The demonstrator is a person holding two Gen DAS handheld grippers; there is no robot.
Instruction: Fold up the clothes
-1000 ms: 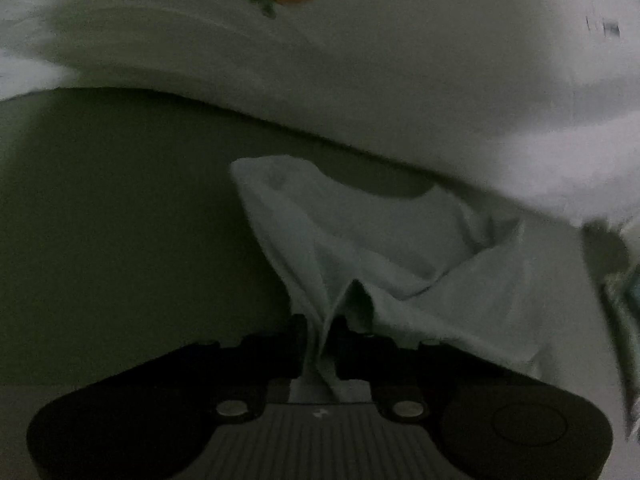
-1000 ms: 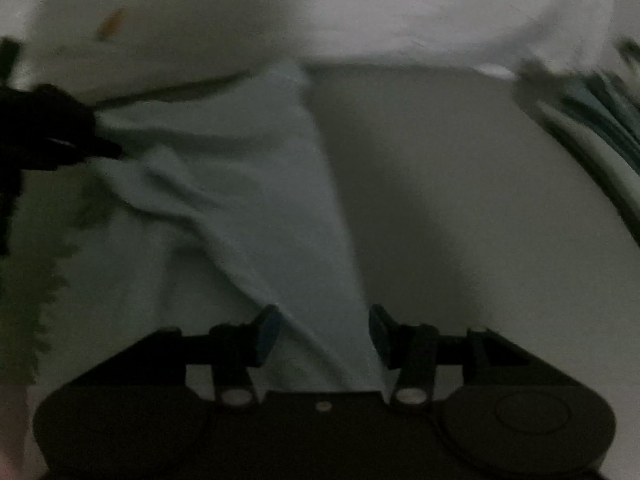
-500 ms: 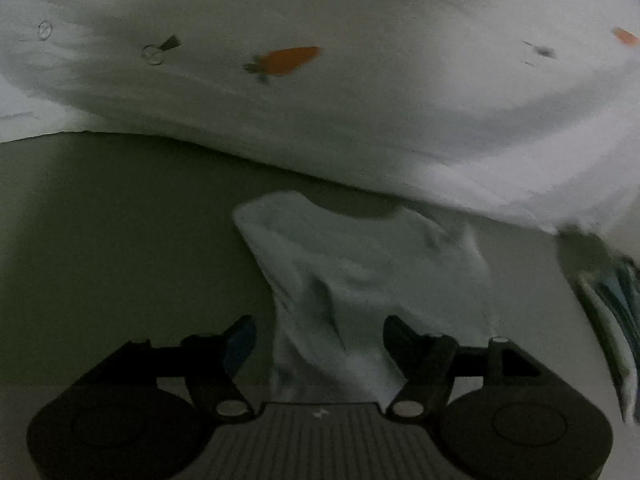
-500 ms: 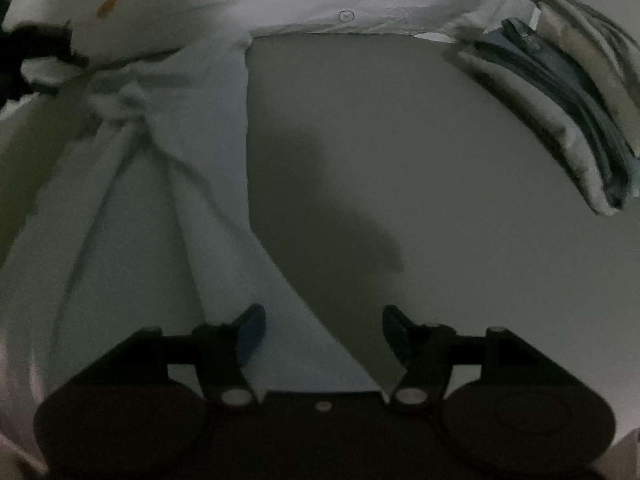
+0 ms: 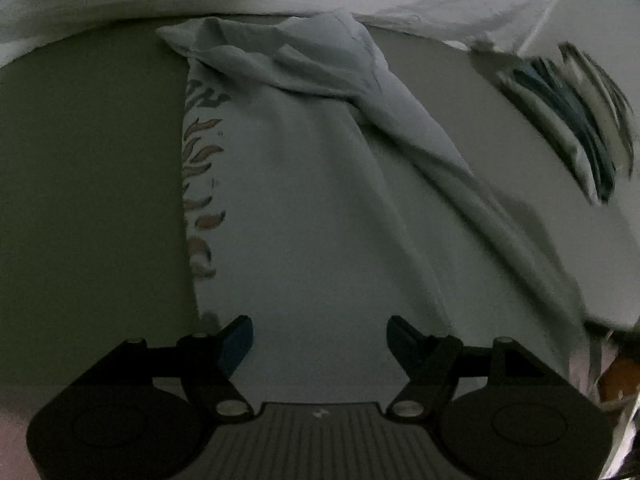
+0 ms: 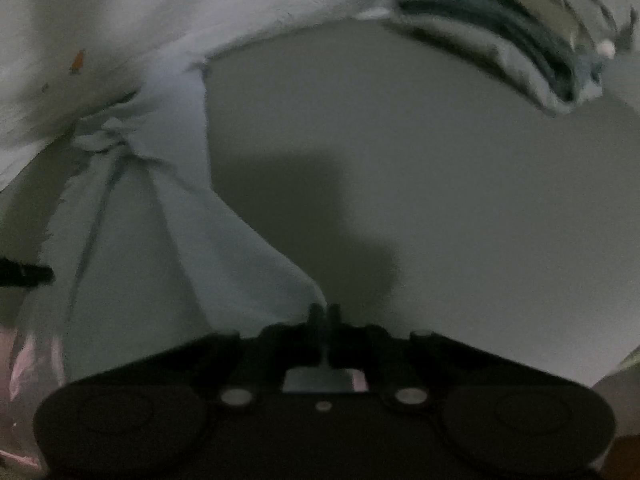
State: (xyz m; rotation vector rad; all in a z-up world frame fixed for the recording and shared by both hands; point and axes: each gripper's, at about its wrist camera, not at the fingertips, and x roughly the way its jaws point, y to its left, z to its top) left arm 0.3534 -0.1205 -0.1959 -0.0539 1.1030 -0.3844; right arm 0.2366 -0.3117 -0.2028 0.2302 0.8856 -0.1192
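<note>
The pale shirt (image 5: 320,200) lies stretched on the tabletop (image 5: 88,200) directly ahead of the left claw (image 5: 319,338), whose fingers stand apart above its hem. The right claw (image 6: 324,314) is clamped on the shirt's near corner, probably to lift it for a fold.

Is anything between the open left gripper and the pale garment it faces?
Nothing visible. The left gripper is open with the pale garment lying directly between and ahead of its fingers; no other item covers that stretch. The stack of folded clothes sits off to the right, apart from it.
</note>
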